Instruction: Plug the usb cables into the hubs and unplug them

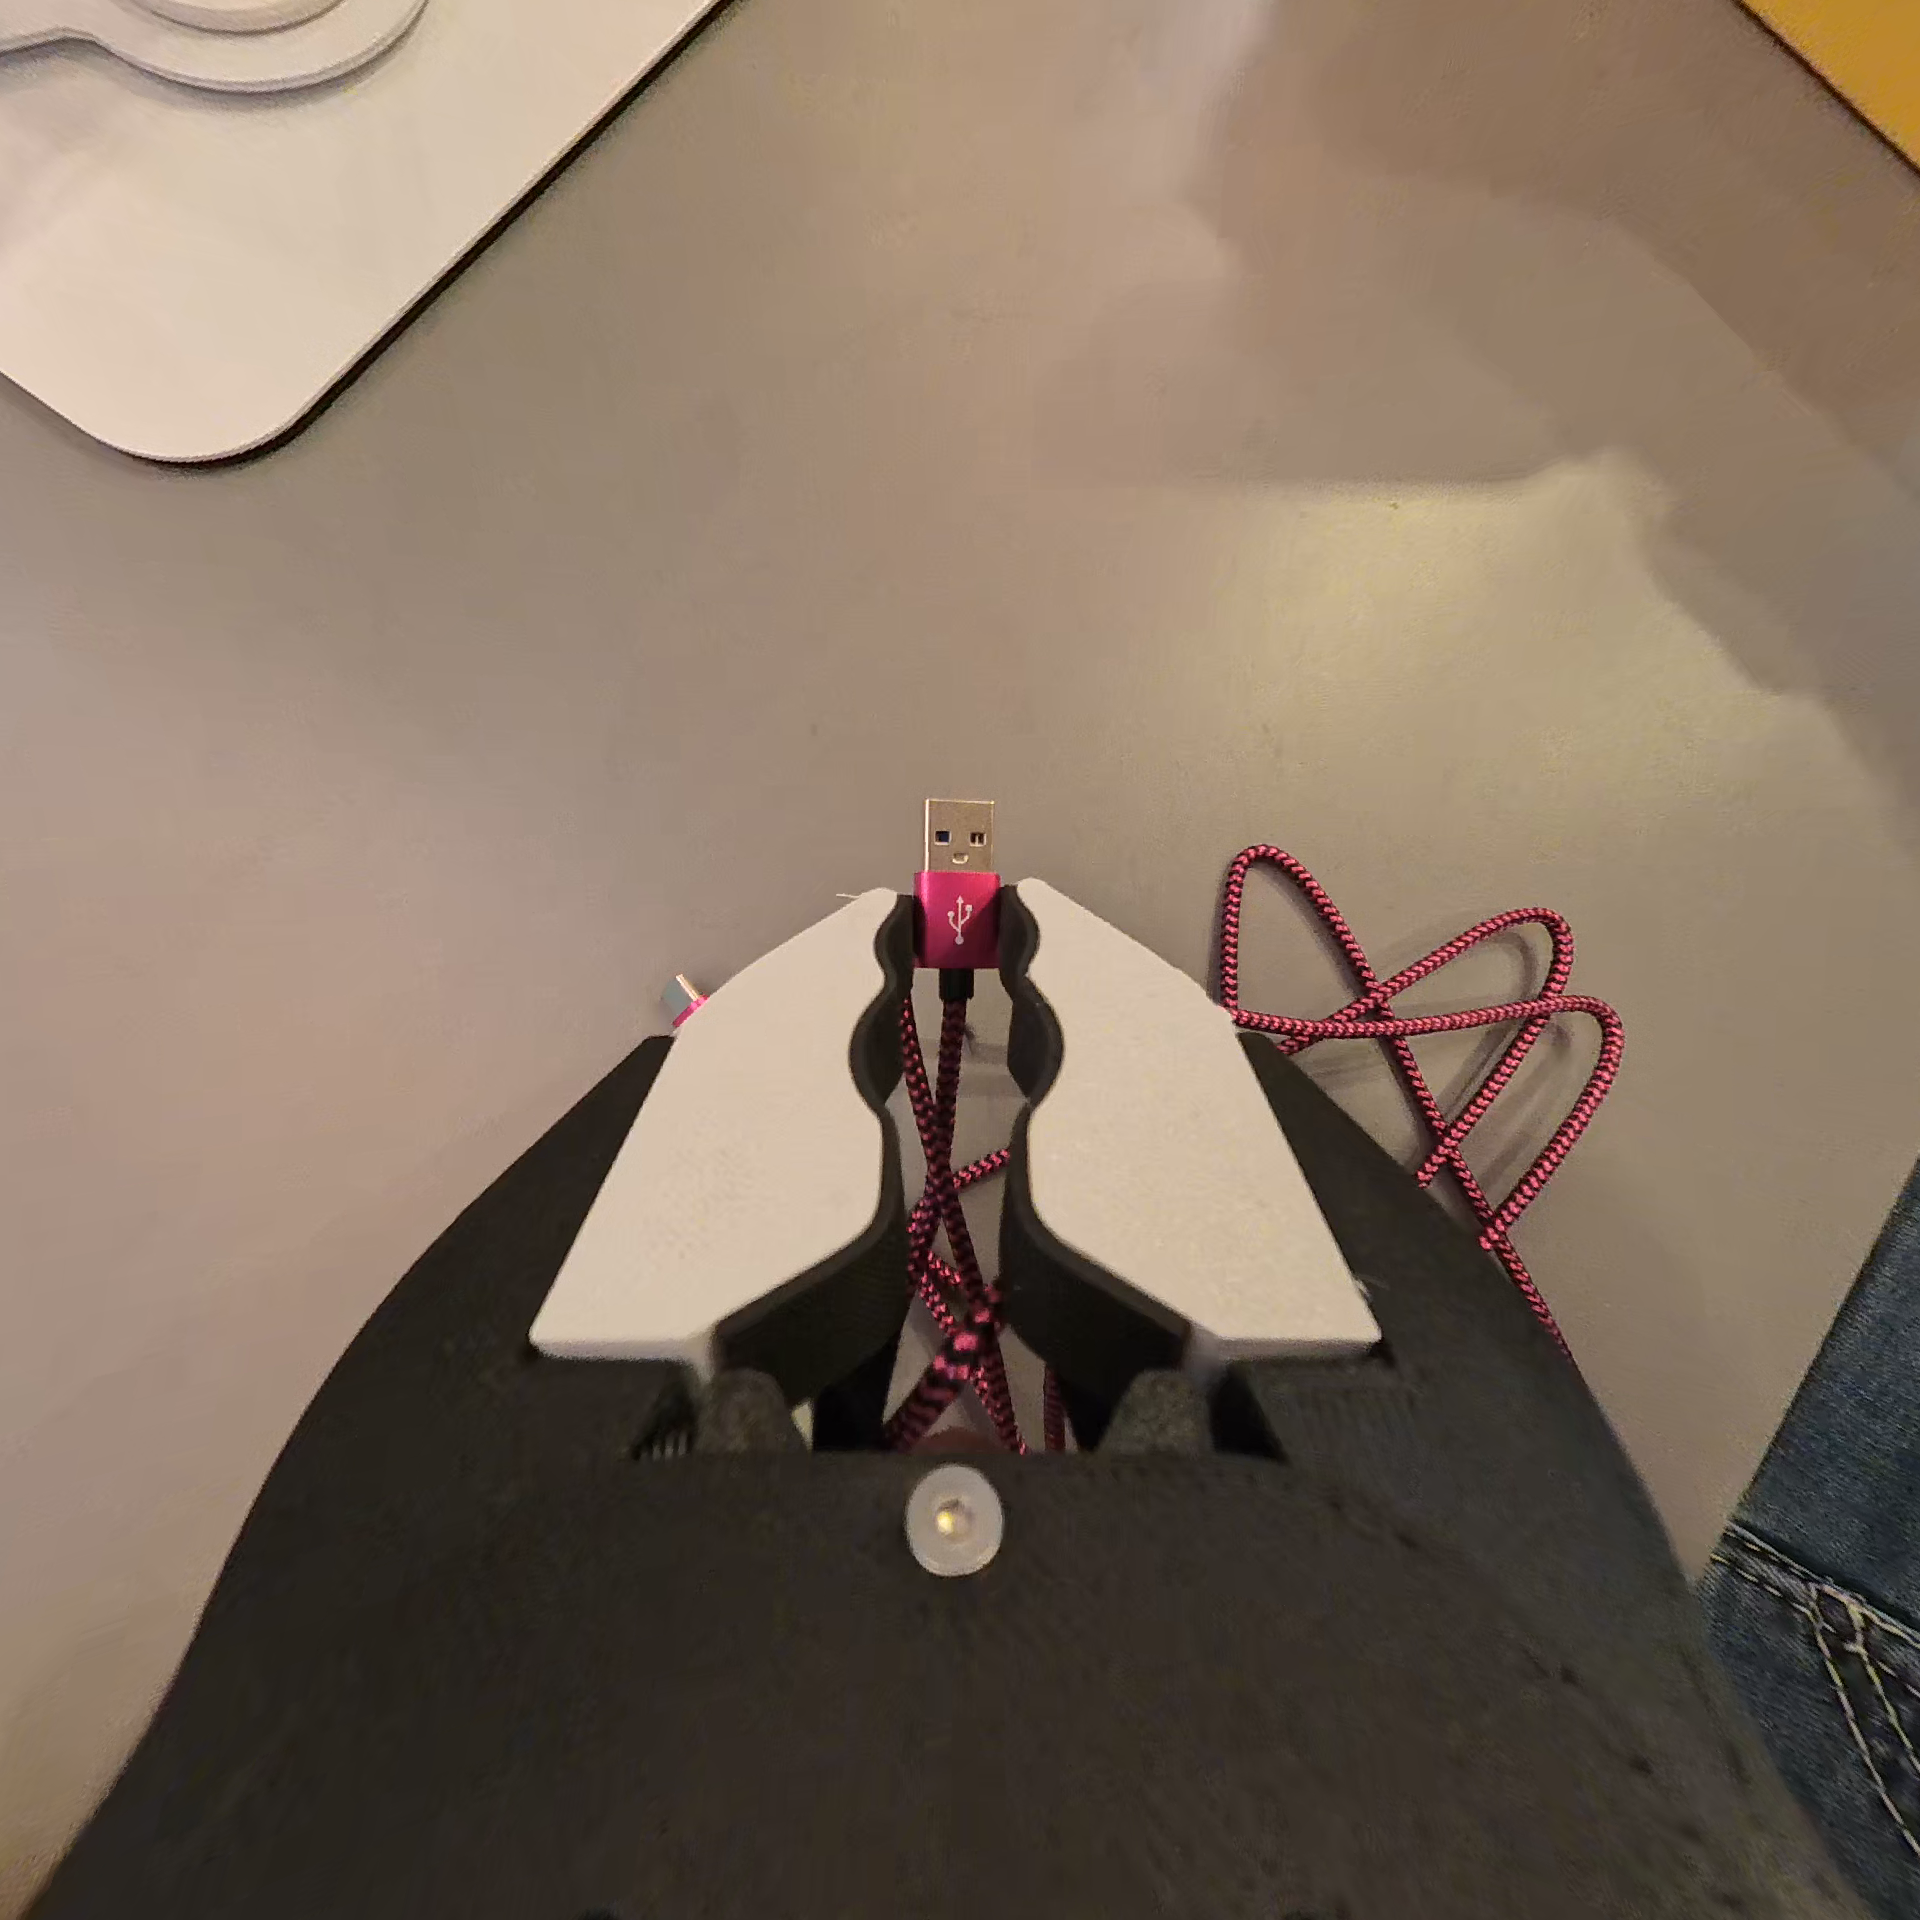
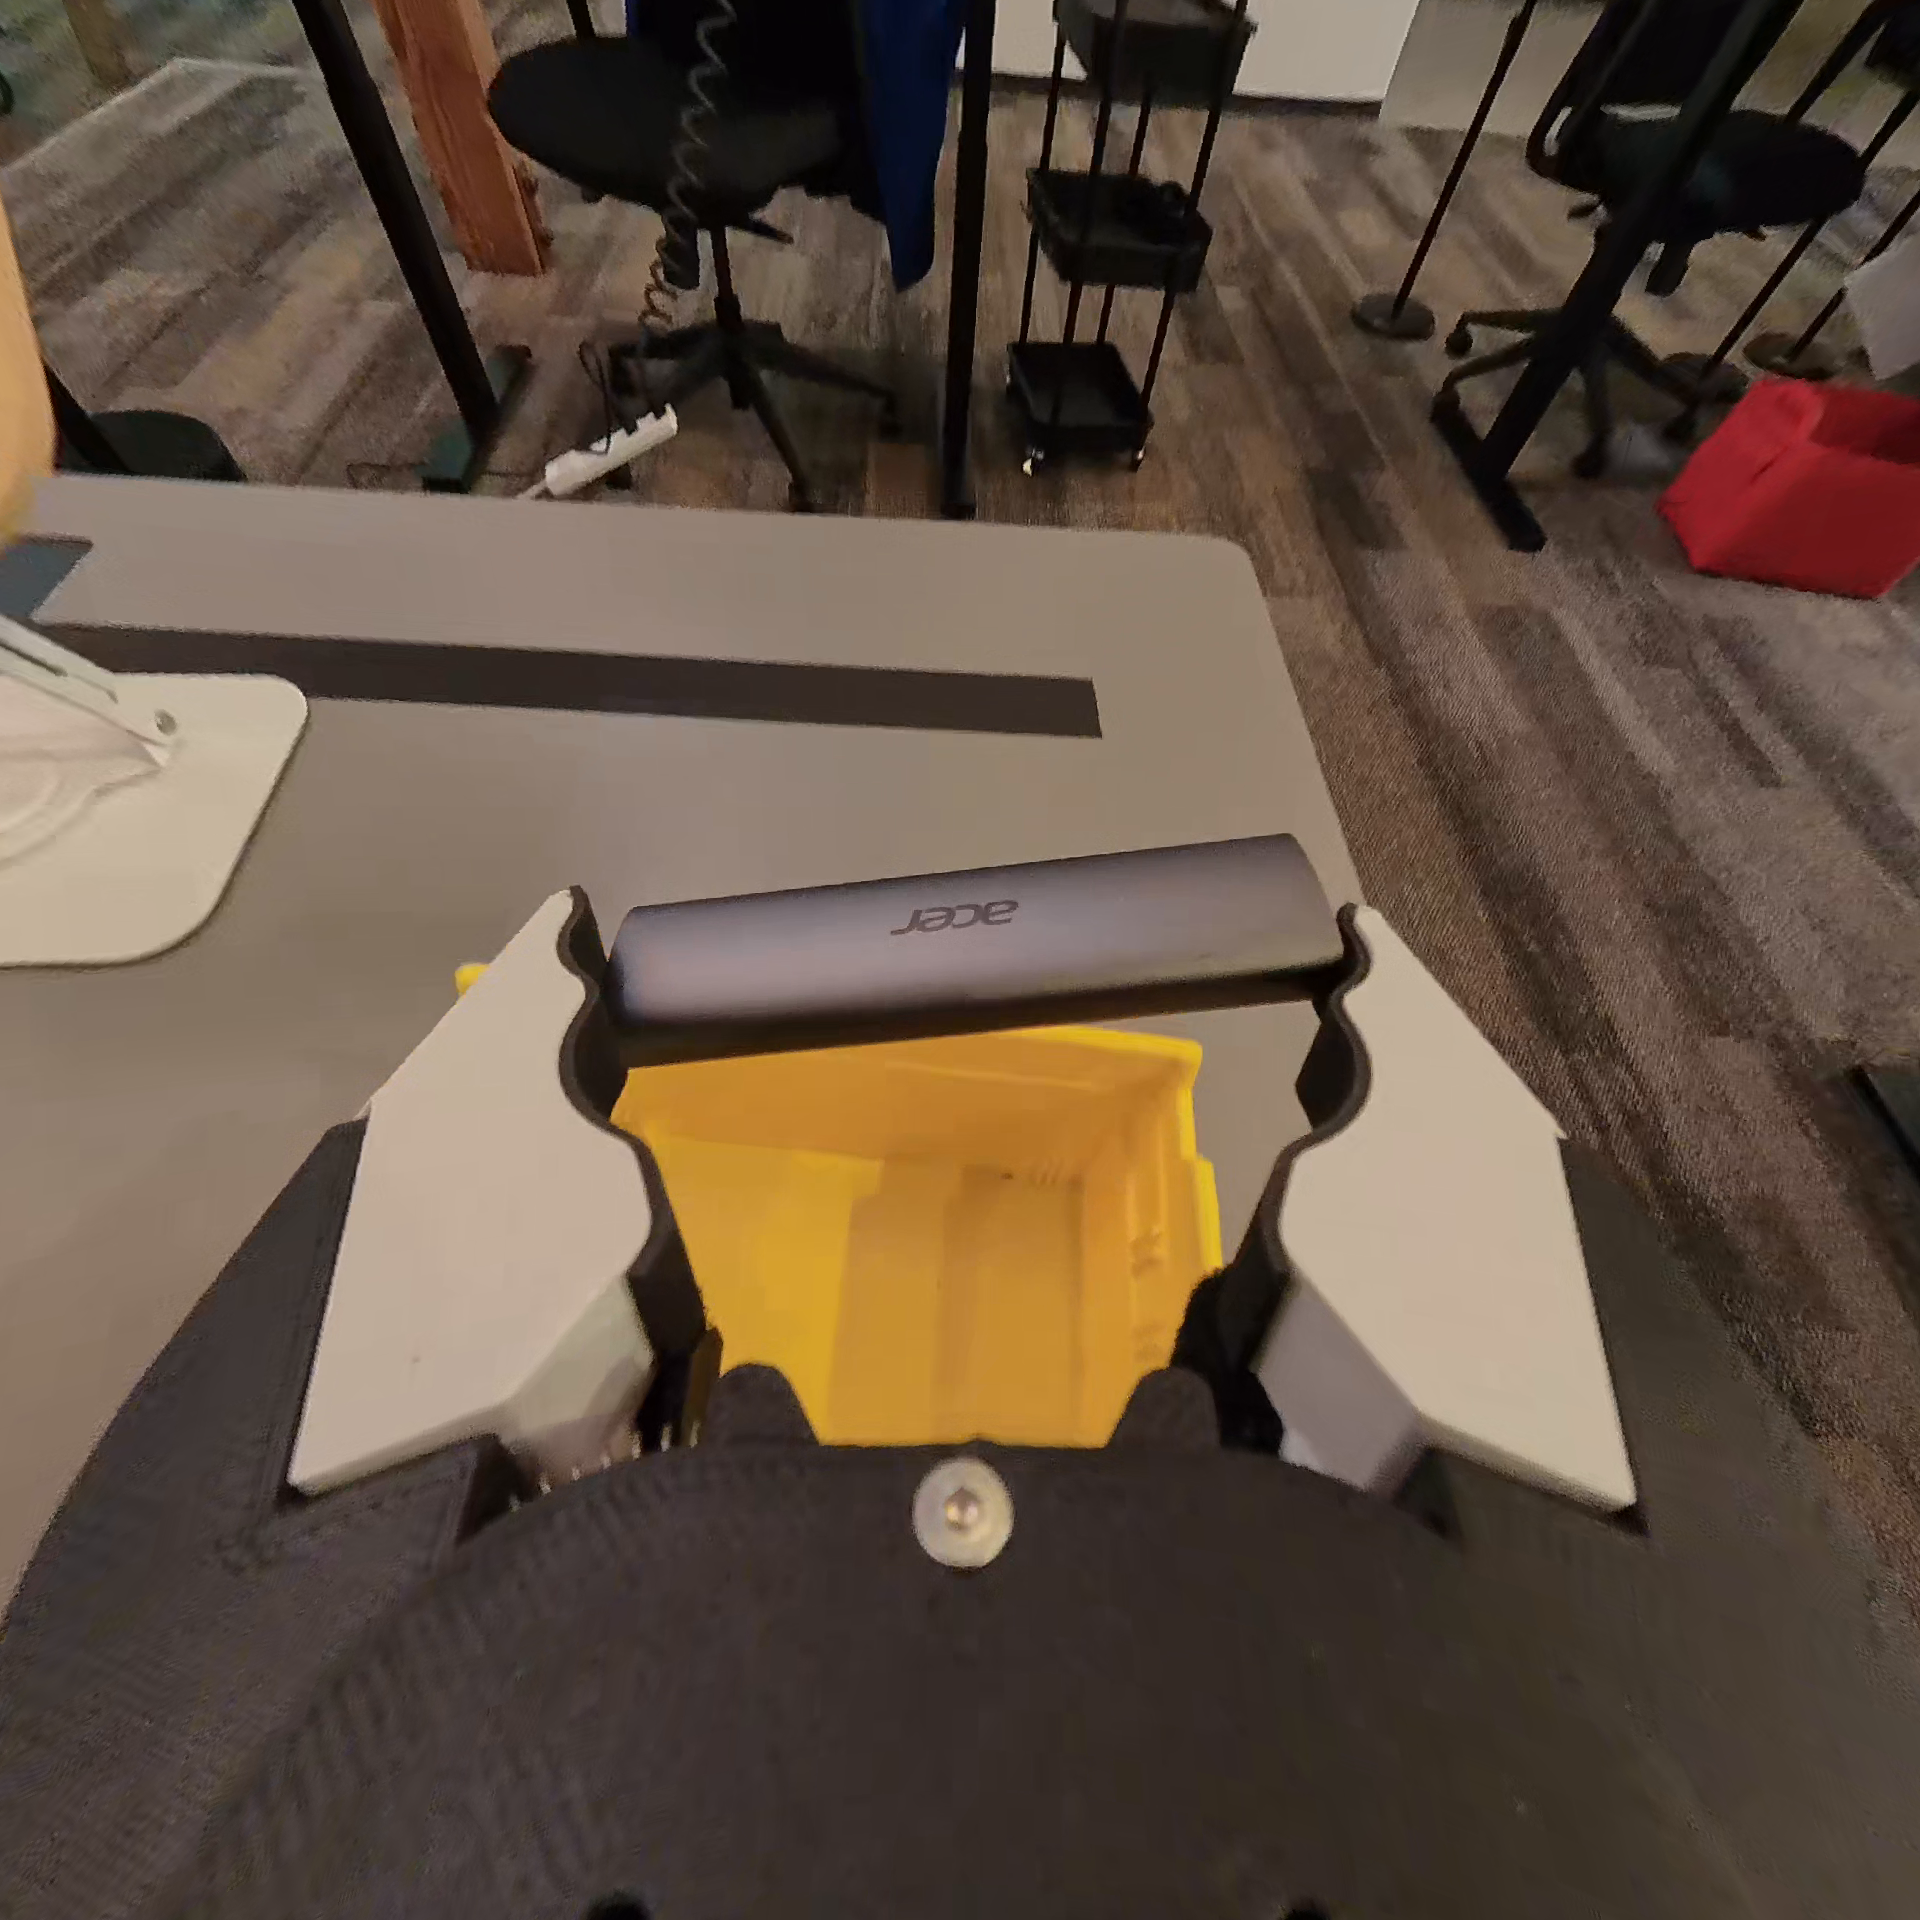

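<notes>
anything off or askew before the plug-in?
Nothing damaged or spilled. The left gripper pinches the pink USB plug straight, metal tip forward. The right gripper holds the dark hub crosswise, slightly tilted. The braided cable lies in loose, crossed loops.

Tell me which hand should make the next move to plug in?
Probably the left: its gripper pinches the pink plug with the metal tip free. The right gripper only steadies the dark hub.

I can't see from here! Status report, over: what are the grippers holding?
Left gripper shut on pink USB plug, metal tip bare. Right gripper shut on dark hub, endwise. Yellow bin below hub.
</notes>
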Demonstrator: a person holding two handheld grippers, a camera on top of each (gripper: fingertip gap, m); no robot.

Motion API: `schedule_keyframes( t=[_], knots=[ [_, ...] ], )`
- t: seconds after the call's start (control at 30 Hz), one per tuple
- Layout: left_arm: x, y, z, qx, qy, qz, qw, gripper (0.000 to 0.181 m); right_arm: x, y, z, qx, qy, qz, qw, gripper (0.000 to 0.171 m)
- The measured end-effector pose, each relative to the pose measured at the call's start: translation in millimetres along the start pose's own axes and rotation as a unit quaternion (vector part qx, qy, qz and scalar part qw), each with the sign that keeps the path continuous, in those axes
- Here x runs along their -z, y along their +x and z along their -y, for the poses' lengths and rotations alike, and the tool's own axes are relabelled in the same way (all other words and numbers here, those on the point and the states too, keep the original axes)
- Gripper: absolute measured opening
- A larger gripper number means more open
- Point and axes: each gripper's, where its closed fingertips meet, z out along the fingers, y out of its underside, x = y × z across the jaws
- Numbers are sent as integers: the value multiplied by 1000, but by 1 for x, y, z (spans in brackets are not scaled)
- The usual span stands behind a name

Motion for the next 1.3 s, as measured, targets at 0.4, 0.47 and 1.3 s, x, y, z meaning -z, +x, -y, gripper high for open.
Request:
schedule_keyframes(
  t=[0.4,0.47,1.3],
  knots=[
    [-5,2,-1,-1,-3,-8,1000,14,8,4,-2,29,-45,-3,999,132],
    [-4,1,0,-1,-1,-7,1000,14,0,-2,-29,35,-80,3,996,132],
    [-1,13,7,6,5,-47,999,19,116,-245,-51,256,-105,340,899,108]
  ],
)
